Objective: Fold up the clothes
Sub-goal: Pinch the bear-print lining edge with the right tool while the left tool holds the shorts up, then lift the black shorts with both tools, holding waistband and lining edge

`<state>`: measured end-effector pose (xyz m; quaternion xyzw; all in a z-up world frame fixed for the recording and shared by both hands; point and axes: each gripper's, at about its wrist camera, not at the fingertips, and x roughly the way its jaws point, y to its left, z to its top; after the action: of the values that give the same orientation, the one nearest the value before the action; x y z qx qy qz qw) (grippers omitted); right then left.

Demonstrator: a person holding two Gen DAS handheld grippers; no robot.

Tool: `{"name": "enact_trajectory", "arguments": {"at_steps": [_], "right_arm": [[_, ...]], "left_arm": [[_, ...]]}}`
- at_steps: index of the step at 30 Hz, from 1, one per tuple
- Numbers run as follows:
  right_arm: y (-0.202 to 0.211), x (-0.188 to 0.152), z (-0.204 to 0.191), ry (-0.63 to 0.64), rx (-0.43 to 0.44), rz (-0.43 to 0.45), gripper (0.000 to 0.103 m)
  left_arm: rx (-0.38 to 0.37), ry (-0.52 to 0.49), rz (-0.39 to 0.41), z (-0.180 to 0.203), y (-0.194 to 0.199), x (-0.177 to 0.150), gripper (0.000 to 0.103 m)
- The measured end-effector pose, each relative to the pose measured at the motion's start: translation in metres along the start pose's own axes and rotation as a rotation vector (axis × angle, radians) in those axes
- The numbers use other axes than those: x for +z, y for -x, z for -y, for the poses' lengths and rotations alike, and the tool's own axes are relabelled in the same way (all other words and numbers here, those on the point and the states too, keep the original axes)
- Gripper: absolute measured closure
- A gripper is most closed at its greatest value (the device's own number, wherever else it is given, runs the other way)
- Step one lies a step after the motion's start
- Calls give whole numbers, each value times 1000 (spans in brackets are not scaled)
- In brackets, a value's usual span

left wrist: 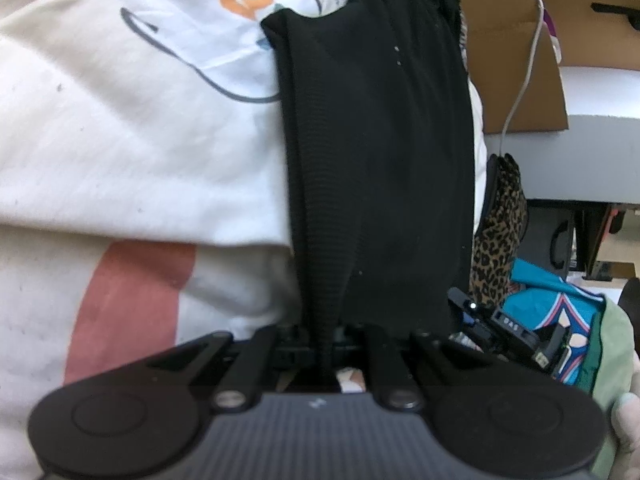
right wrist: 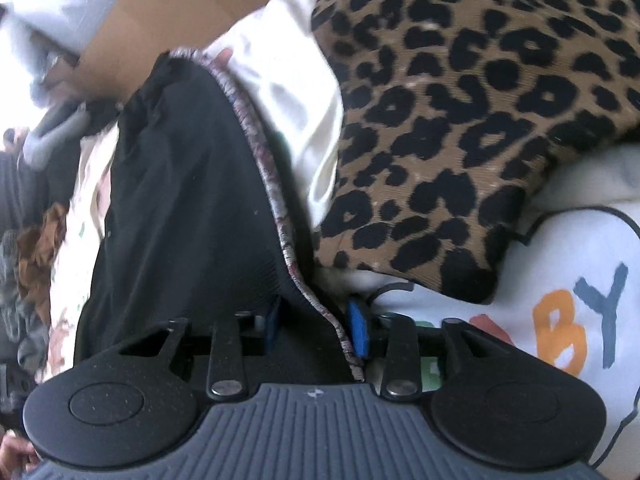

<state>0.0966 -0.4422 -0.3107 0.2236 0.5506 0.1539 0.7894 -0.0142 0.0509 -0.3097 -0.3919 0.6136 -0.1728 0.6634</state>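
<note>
Grip: left hand-held gripper [left wrist: 326, 344] clamped black garment [left wrist: 380, 160] | right hand-held gripper [right wrist: 316, 332] pinched its trimmed edge, pads part-closed | held taut between both, probably for folding, above white printed cloth [left wrist: 140, 140]

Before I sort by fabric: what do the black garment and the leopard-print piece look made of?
Black garment: fine ribbed knit, matte, seemingly stretchy; rows of tiny ribs show. Leopard-print piece: corded or ribbed woven-looking fabric, soft matte; fibre unclear.
</note>
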Motion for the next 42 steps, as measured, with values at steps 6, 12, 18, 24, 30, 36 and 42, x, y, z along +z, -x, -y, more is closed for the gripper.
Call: {"name": "enact_trajectory", "arguments": {"at_steps": [6, 12, 18, 24, 30, 36, 42], "right_arm": [[6, -3, -9, 9, 2, 12, 101], [32, -16, -12, -63, 51, 74, 101], [37, -35, -17, -127, 133, 48, 101], [34, -59, -29, -138, 182, -1, 101], [30, -79, -40, -135, 227, -50, 101], [27, -86, -34, -140, 197, -77, 101], [24, -94, -28, -144, 168, -105, 102]], "left_arm": [[9, -26, -5, 5, 19, 2, 99], [9, -78, -7, 28, 38, 8, 99], [17, -119, 10, 47, 68, 12, 99], [43, -171, 37, 63, 106, 20, 99], [92, -220, 36, 77, 125, 24, 99], [143, -177, 33, 50, 122, 17, 99], [186, -127, -28, 7, 78, 3, 99]]}}
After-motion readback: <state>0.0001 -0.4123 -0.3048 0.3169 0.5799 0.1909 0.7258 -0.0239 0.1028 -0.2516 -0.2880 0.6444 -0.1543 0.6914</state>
